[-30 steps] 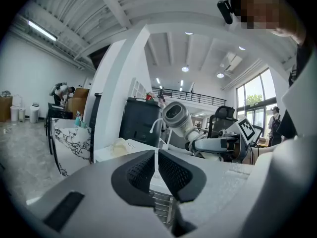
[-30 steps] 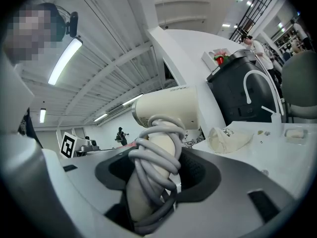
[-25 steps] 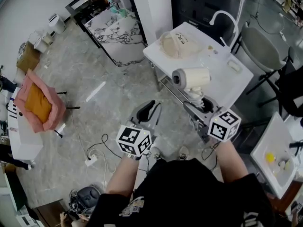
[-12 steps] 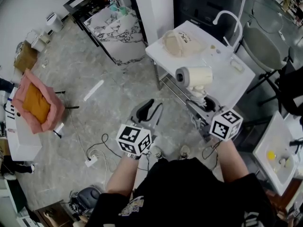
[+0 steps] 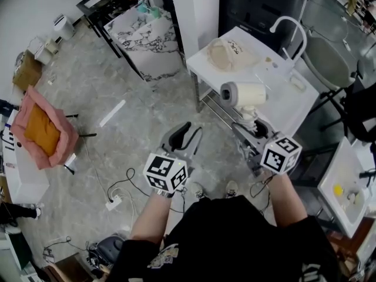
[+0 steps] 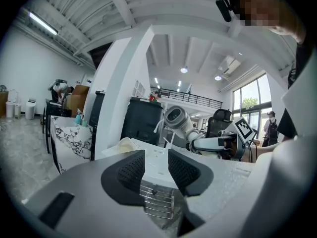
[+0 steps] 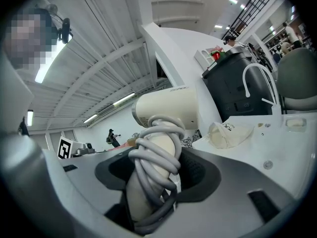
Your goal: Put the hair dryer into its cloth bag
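My right hand-held gripper (image 7: 158, 175) clamps the top-heavy hair dryer (image 7: 166, 108) by its cord-wrapped handle (image 7: 139, 202); my left hand-held gripper (image 6: 151, 165), jaws just opened and empty, suits the limp cloth bag (image 5: 226, 54).

Right gripper (image 7: 158, 171) clamps the hair dryer (image 7: 171, 108) by its handle (cord-wrapped); cloth bag (image 7: 229, 134) lies on worktop (image 7: 290, 155) beyond.

The person wears a black short-sleeved T-shirt (image 5: 235, 239) with a pale print (image 5: 157, 256), perhaps a logo, at seven o'clock. The grey plastic left gripper (image 5: 183, 135) and right gripper (image 5: 249, 132) carry black dotted pads (image 6: 130, 171) and white cubes with black square markers (image 5: 166, 173).
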Action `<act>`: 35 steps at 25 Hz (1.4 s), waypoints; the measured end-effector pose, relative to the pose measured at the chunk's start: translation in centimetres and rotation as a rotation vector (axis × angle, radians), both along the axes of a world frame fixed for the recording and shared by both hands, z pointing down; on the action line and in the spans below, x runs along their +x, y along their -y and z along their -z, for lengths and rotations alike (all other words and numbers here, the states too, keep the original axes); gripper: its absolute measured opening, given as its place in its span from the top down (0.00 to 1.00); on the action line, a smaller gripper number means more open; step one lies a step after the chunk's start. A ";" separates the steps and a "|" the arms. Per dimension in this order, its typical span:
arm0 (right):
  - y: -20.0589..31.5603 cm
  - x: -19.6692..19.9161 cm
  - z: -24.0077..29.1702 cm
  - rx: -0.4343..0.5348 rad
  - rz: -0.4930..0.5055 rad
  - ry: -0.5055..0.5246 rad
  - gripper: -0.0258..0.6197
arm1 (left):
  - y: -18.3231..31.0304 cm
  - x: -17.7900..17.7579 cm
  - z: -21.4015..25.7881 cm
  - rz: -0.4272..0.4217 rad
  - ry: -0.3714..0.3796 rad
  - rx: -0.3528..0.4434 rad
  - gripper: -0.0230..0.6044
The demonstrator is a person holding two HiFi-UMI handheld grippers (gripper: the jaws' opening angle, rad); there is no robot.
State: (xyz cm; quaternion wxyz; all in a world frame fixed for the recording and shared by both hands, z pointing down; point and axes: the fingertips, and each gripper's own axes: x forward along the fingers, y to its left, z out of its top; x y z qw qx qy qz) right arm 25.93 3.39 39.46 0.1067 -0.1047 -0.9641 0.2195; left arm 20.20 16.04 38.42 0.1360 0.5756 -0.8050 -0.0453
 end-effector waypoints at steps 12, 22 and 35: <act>-4.5 -3.0 0.4 0.007 -0.054 0.002 0.59 | -4.3 -3.0 0.2 -0.055 0.010 0.018 0.75; -5.8 -5.0 0.6 -0.002 -0.052 0.007 0.59 | -6.4 -4.9 0.2 -0.035 0.015 0.020 0.75; -1.7 -11.2 -0.2 -0.021 -0.046 0.008 0.59 | -2.9 -11.0 -0.1 -0.018 0.020 0.008 0.75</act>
